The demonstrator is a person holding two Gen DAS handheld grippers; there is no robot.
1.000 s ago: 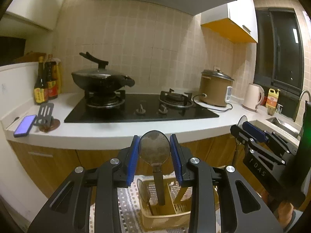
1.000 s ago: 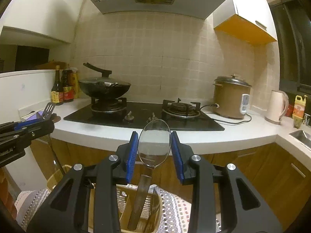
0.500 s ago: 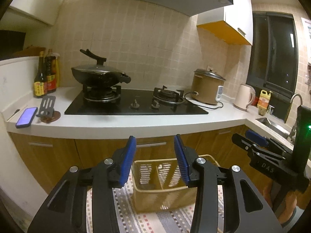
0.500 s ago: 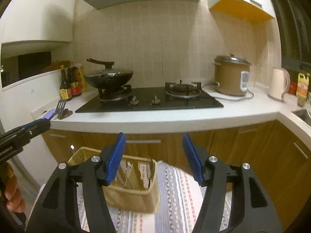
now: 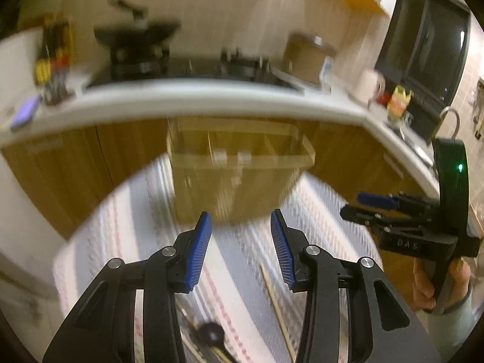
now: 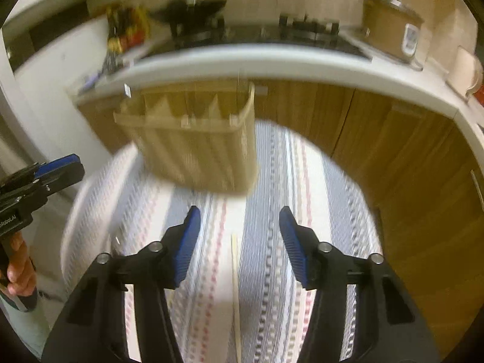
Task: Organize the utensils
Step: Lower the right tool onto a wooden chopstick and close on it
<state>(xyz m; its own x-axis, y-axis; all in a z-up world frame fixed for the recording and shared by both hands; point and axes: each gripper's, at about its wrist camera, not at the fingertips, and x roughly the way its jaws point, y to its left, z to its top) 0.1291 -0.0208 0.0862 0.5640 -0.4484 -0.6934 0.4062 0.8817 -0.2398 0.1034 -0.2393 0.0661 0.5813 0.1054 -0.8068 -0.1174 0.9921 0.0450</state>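
Both the left gripper point(image 5: 239, 242) and right gripper point(image 6: 239, 239) hover with jaws released and empty above a chopstick point(image 6: 234, 287) on the striped surface point(image 6: 272, 272), near the basket point(image 6: 196, 142), likely ready to grab it.

Black tongs point(image 5: 240, 243), ribbed blue pads point(image 5: 198, 249) — silver screws, bare-skinned hand point(image 5: 429, 284), grey sleeve

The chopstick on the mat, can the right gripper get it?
Probably yes. The right gripper is open, and the chopstick lies loose on the mat right between its fingers, nothing covering it. The picture is blurry, though.
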